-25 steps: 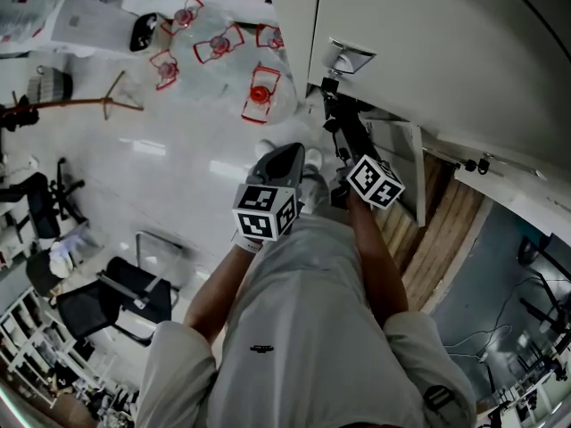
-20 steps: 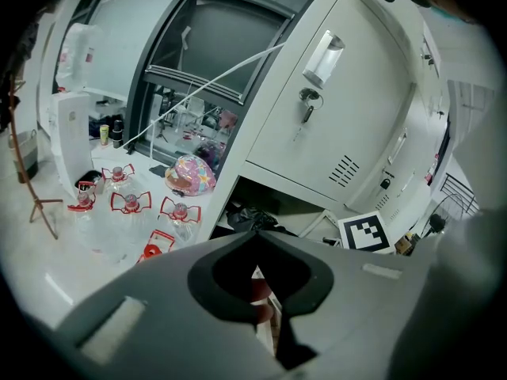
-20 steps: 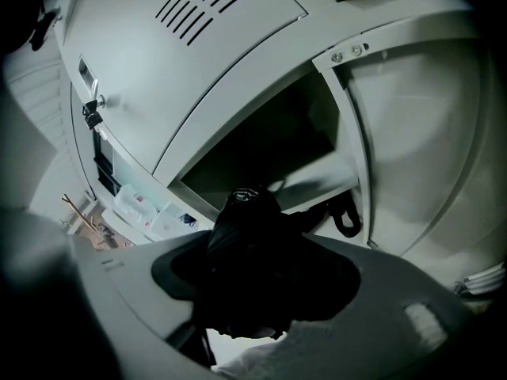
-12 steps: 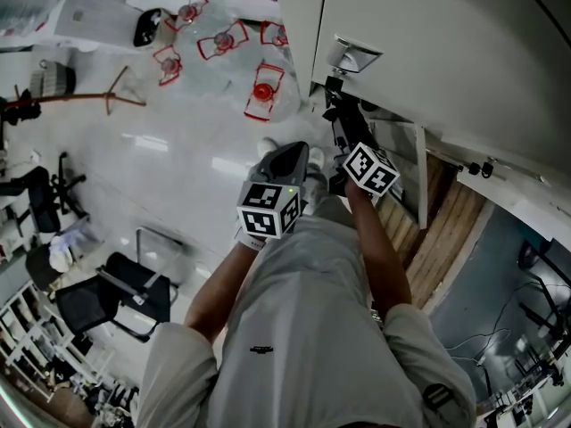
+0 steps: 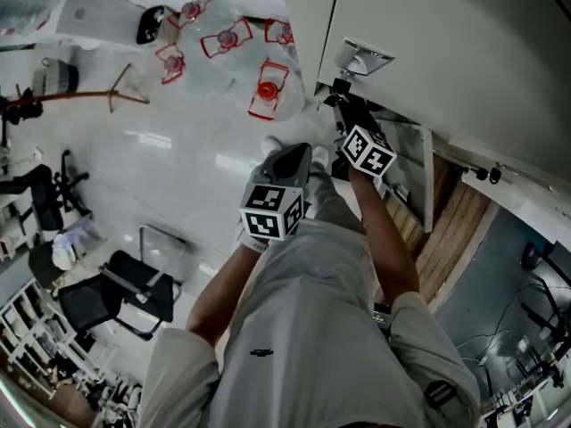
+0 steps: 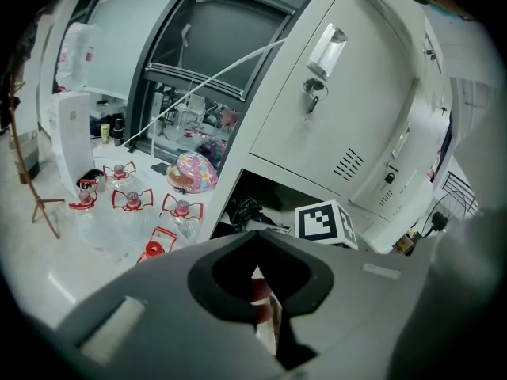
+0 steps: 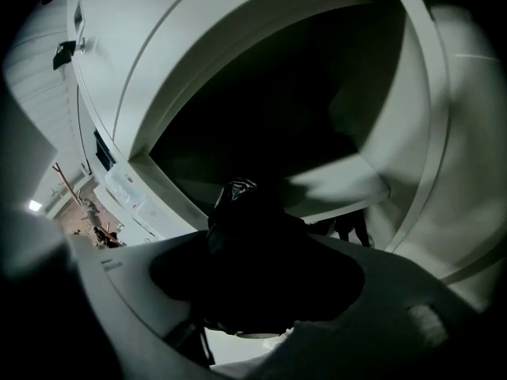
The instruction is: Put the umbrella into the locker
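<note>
Umbrella (image 7: pixel 238 208), clamped in right claw's (image 7: pixel 257 303) just-widening jaws, pokes into locker (image 5: pixel 446 52); left claw (image 6: pixel 257 279) closed.

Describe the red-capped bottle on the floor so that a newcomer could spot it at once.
Start at the white lockers. On the pale floor beside them stands a cluster of clear plastic bottles with red handles. The one meant is the bottle at the end nearest the person; it alone has a solid red cap, while the others' caps look paler.

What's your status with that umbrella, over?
Right hand-held gripper shut on black umbrella, tip at the mouth of the open locker. Left hand-held gripper shut, empty. Interior dark; no blockage seen.
</note>
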The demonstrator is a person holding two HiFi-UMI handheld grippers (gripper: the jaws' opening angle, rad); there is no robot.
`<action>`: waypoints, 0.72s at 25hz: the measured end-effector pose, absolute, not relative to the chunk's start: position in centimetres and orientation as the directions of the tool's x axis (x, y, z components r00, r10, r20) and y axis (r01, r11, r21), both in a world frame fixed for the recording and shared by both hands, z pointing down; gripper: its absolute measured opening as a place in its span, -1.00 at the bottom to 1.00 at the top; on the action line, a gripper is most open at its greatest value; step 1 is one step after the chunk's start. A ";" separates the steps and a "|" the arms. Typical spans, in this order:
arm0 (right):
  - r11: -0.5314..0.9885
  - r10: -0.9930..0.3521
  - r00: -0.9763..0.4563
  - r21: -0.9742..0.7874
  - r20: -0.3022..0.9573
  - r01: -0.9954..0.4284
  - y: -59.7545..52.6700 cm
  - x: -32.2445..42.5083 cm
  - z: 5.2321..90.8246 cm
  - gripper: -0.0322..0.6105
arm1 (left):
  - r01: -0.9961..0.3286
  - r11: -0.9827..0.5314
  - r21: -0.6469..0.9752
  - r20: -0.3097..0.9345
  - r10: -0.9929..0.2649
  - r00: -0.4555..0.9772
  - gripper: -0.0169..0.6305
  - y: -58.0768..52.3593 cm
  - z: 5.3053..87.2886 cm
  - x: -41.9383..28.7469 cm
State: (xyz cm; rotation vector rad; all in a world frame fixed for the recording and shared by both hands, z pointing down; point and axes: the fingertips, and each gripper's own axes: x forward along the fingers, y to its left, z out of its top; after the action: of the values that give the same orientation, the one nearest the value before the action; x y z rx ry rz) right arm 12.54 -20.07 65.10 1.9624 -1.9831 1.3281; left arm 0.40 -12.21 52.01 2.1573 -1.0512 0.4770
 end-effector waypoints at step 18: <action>-0.105 -0.792 -0.125 -0.335 0.597 -0.936 -25.5 12.5 67.6 0.03 | -0.799 -0.439 0.412 0.609 -0.520 0.599 -0.89 -12.6 53.6 0.1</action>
State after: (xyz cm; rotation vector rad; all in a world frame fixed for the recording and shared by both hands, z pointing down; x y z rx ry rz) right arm 12.53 -25.46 67.65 1.9295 -1.9528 1.0454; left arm 0.05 -12.58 53.62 2.1372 -1.0378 0.5207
